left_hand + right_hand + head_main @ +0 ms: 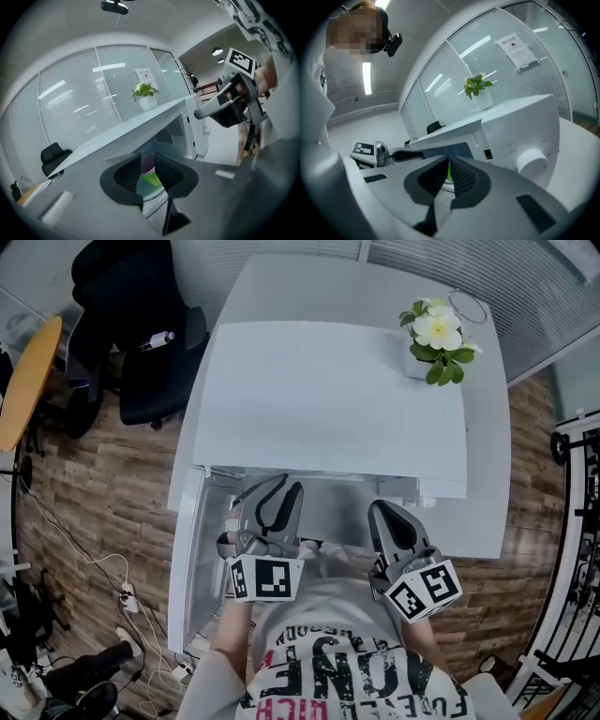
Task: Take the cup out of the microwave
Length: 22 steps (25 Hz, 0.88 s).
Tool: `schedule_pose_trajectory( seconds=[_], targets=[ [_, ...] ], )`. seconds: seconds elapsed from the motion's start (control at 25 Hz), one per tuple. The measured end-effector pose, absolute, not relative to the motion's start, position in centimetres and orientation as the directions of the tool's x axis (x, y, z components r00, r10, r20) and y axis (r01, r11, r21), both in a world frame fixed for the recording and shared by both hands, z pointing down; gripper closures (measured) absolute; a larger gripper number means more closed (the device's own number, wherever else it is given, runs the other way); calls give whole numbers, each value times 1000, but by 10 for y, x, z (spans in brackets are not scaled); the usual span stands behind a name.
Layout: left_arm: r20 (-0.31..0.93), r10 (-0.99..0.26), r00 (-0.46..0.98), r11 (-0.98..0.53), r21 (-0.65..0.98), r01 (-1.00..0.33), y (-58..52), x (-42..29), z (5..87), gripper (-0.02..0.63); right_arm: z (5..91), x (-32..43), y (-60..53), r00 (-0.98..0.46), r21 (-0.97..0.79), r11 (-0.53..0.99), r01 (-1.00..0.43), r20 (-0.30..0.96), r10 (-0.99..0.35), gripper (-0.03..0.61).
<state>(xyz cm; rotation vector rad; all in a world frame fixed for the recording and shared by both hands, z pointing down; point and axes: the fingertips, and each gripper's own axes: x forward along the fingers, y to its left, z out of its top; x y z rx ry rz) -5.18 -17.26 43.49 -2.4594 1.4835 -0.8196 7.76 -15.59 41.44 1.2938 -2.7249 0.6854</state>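
Observation:
The white microwave [328,399] stands with its door [187,549] swung open to the left. Inside it, on the glass turntable, a green and purple cup [150,178] shows through the gap of my left gripper [148,169]. That gripper is open, in front of the cavity mouth, apart from the cup. In the head view my left gripper [274,510] points into the opening. My right gripper [395,529] hovers beside it below the control panel, its jaws almost together and holding nothing. A thin green strip of the cup [449,172] appears past the right gripper [448,174].
A potted plant [436,338] sits on the microwave's top at the right. The control dial [531,161] is near my right gripper. A black office chair [141,334] and a wooden tabletop [23,381] stand at the left, with cables [122,596] on the floor.

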Motion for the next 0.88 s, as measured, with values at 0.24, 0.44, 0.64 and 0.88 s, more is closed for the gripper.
schedule_pose_trajectory(
  seconds=[0.24,0.44,0.64,0.88],
  targets=[
    [440,-829,345,-548,-515,-660,-180,-45,450,514,418,78,-155,-648,-380,548,-745,223,-728,557],
    [487,-803,344,-586,-540,-604,-190,-40,463,501,420,81,-155,-646,-397,539,-743,217,-732,557],
    [536,-772,342,-628,-559,-542,-196,-39,481,491,422,84,-153,-642,-402,532,-745,219,-735,557],
    [587,-746,315,-663,-606,-440,-201,-36,496,479,424,87,-155,-635,-414,518,-748,221,-740,557]
  ],
)
